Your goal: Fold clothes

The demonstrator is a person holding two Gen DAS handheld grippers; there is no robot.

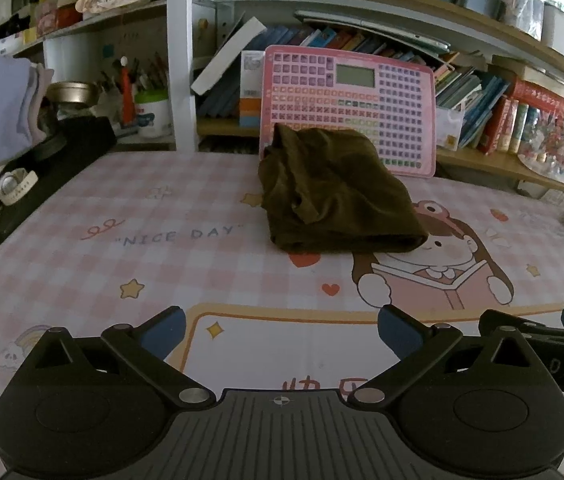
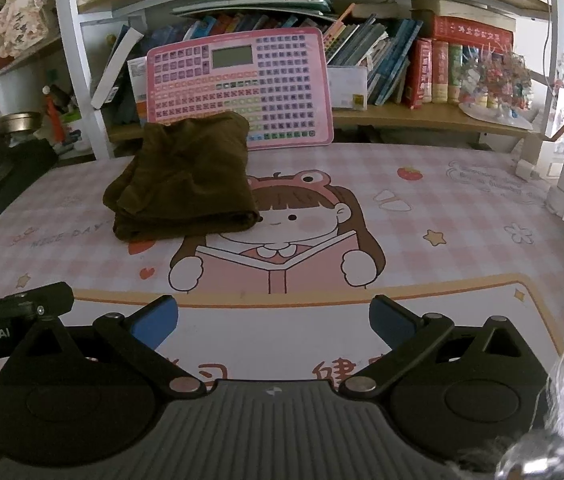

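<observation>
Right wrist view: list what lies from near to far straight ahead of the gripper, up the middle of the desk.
right gripper → reading girl printed on the desk mat → folded brown garment → pink button board leaning on the shelf → row of books.

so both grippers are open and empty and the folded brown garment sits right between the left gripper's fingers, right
Not quite. Both grippers, left and right, are open and empty, but the folded brown garment lies farther back on the desk mat, well clear of the fingers, as the left wrist view shows.
</observation>
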